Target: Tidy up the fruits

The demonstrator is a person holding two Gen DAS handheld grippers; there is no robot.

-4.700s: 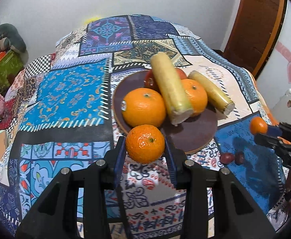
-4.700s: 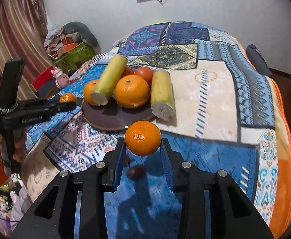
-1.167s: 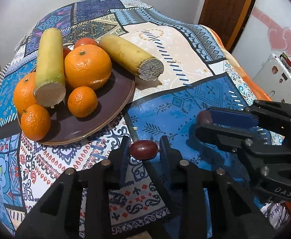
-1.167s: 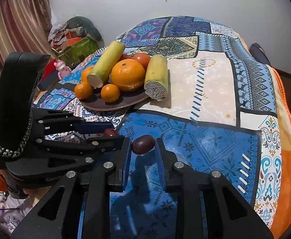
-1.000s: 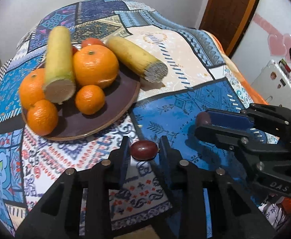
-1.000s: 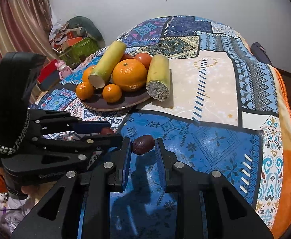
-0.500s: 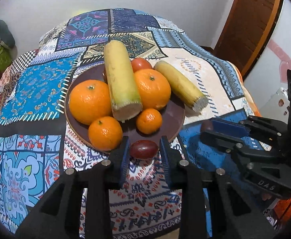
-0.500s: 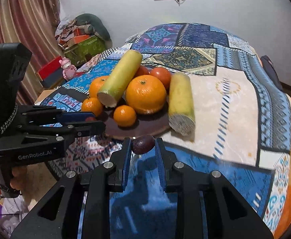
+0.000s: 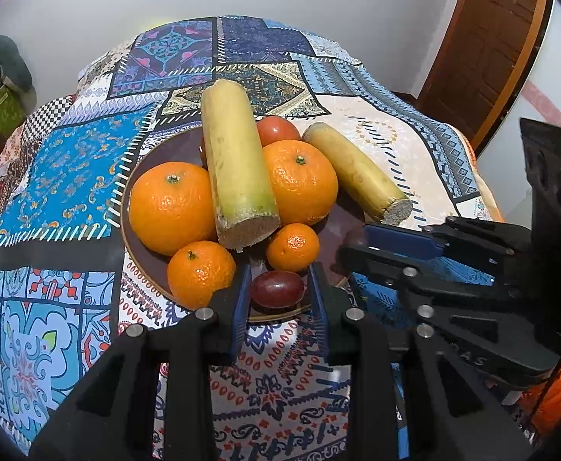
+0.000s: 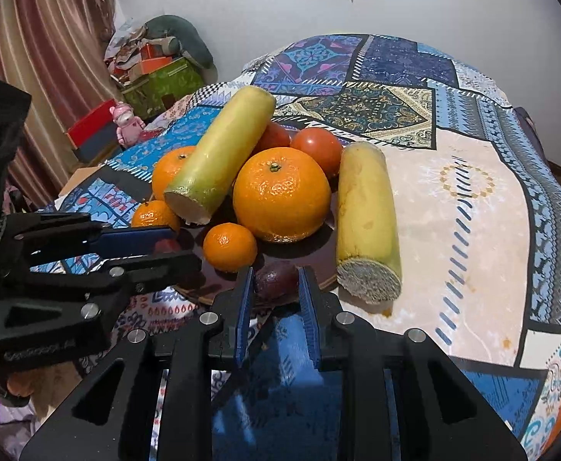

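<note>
A dark brown plate (image 9: pixel 149 269) (image 10: pixel 311 257) on the patchwork cloth carries two big oranges (image 9: pixel 171 207) (image 10: pixel 282 194), two small mandarins (image 9: pixel 201 272) (image 10: pixel 229 246), tomatoes (image 9: pixel 278 130) (image 10: pixel 316 146) and two thick yellow-green stalks (image 9: pixel 236 169) (image 10: pixel 366 219). My left gripper (image 9: pixel 278 292) is shut on a dark red grape (image 9: pixel 277 289), held over the plate's near rim. My right gripper (image 10: pixel 274 282) is shut on a darker purple-brown fruit (image 10: pixel 276 274), also over the plate's near edge. Each gripper shows in the other's view (image 9: pixel 361 242) (image 10: pixel 172 246).
The patchwork cloth (image 9: pixel 50 161) (image 10: pixel 472 192) covers a round table. A wooden door (image 9: pixel 484 38) stands at the back right. Boxes, cushions and a pink toy (image 10: pixel 126 121) pile up by the curtain at the left. A hand (image 10: pixel 42 384) holds the left gripper's handle.
Both grippers carried their small dark fruits from over the blue cloth patch toward the plate. Each fruit now hangs over the plate's near rim. Both grips stayed shut.
</note>
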